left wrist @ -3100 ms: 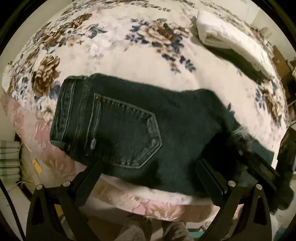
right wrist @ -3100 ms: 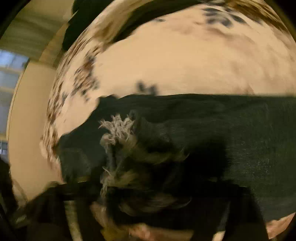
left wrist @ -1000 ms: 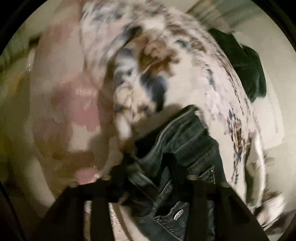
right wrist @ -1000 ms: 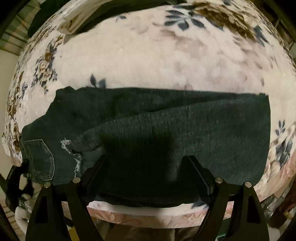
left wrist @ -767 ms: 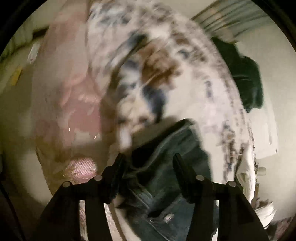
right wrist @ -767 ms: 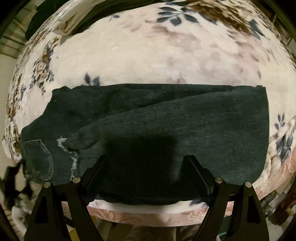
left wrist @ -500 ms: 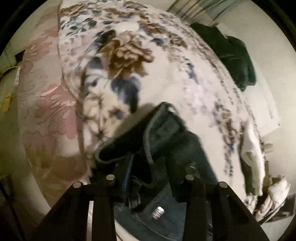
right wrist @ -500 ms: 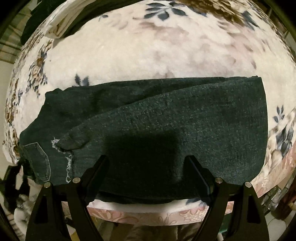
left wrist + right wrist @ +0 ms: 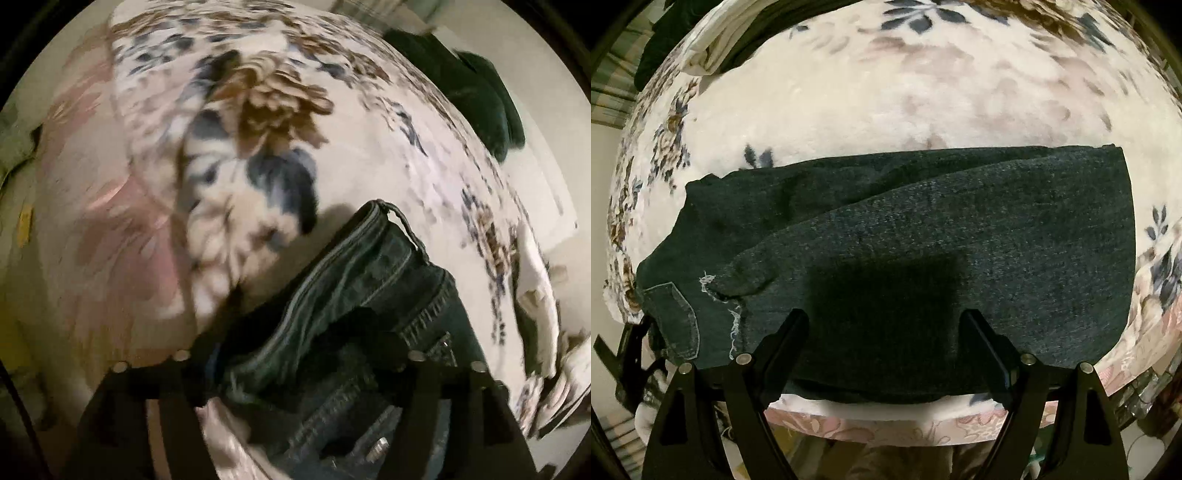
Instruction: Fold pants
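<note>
Floral bedding carries the dark jeans folded near the bed's edge, where the left gripper, fingers just spread around the bunched waistband, and the wide-open right gripper could let denim slip floorward.

Dim room, floral-blanketed bed

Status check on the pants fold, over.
Left gripper jaws just opening, waistband bunched between them. Right gripper open above dark jeans, folded on floral blanket. Nothing on the jeans.
</note>
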Demonstrator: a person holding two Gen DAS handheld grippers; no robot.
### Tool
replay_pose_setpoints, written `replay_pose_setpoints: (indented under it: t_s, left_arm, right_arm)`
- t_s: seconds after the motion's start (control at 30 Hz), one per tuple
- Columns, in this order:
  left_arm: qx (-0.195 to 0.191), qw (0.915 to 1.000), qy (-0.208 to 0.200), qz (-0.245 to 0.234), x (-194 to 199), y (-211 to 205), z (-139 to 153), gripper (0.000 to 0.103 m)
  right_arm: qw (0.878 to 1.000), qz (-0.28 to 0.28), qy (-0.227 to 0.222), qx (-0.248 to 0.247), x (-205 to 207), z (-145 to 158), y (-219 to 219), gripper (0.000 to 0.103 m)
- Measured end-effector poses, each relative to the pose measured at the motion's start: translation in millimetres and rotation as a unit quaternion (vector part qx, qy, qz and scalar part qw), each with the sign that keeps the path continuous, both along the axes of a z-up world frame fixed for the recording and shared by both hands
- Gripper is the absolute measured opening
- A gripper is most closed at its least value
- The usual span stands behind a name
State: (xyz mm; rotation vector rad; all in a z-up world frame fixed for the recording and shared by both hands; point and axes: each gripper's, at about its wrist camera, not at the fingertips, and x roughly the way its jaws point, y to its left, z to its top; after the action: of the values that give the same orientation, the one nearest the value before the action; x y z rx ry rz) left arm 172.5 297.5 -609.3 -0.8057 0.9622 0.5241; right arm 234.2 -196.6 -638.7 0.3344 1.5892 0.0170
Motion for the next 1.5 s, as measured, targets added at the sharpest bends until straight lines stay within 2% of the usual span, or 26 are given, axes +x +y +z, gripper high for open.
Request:
replay_pose_setpoints:
  t_s: [0.07, 0.27, 0.37, 0.43, 0.5, 0.53, 0.57, 0.73, 0.87, 1.0, 1.13, 1.27, 1.37, 1.5]
  left_arm:
    - [-0.019, 0.9998, 0.004, -0.008, 5.7, 9.3, -11.2, 0.080]
    - [-0.077, 0.9960, -0.034, -0.031, -7.6, 5.7, -10.6, 0.080]
    - [-0.121, 0.9911, -0.055, -0.009, -20.8, -0.1, -14.2, 0.078]
    - [-0.130, 0.9894, -0.065, 0.008, -24.2, -1.9, -16.5, 0.076]
    - [-0.129, 0.9886, -0.067, 0.036, -27.5, 0.0, -16.6, 0.061]
    - [-0.131, 0.9878, -0.070, 0.047, -30.0, 1.2, -16.1, 0.042]
    - [-0.135, 0.9865, -0.076, 0.053, -31.6, 1.5, -14.2, 0.032]
    - [-0.042, 0.9952, -0.085, 0.023, -30.4, -28.8, 38.7, 0.023]
    - [-0.011, 0.9929, -0.118, -0.007, -30.3, -58.0, 81.5, 0.021]
    - [0.003, 0.9854, -0.156, -0.068, -21.7, -103.5, 127.2, 0.021]
    - [-0.003, 0.9708, -0.178, -0.161, -0.4, -183.2, 161.5, 0.020]
    - [-0.029, 0.9552, -0.164, -0.245, 20.1, -274.5, 157.0, 0.020]
    - [-0.036, 0.9416, -0.099, -0.320, 38.4, -353.6, 114.9, 0.020]
    - [-0.011, 0.9239, 0.007, -0.382, 50.1, -413.8, 49.3, 0.022]
  right_arm:
    - [1.000, 0.004, 0.001, 0.001, 0.6, -0.3, -0.2, 0.087]
    - [1.000, -0.002, 0.002, 0.003, 5.4, -3.9, 2.6, 0.087]
    - [1.000, 0.000, 0.004, 0.000, 6.1, -6.4, 6.7, 0.087]
    - [1.000, 0.002, 0.006, 0.000, 7.6, -7.4, 11.5, 0.087]
    - [1.000, 0.006, 0.007, 0.001, 8.4, -7.7, 14.3, 0.087]
    - [1.000, 0.007, 0.007, 0.001, 9.2, -8.1, 15.6, 0.087]
    - [1.000, 0.007, 0.006, 0.001, 9.9, -8.3, 17.0, 0.087]
    - [1.000, 0.011, 0.004, 0.002, 11.4, -9.3, 20.2, 0.087]
    - [1.000, 0.009, -0.001, 0.014, 7.6, -5.6, 14.8, 0.087]
    - [1.000, -0.002, -0.006, 0.028, -3.0, 2.8, -7.9, 0.087]
    - [0.999, -0.025, -0.012, 0.033, -9.3, 15.0, -40.5, 0.087]
    - [0.998, -0.047, -0.025, 0.021, -16.5, 32.4, -87.7, 0.087]
    - [0.998, -0.054, -0.030, 0.006, -20.8, 37.9, -130.1, 0.087]
    - [0.998, -0.066, -0.021, 0.009, -27.8, 34.9, -178.2, 0.087]
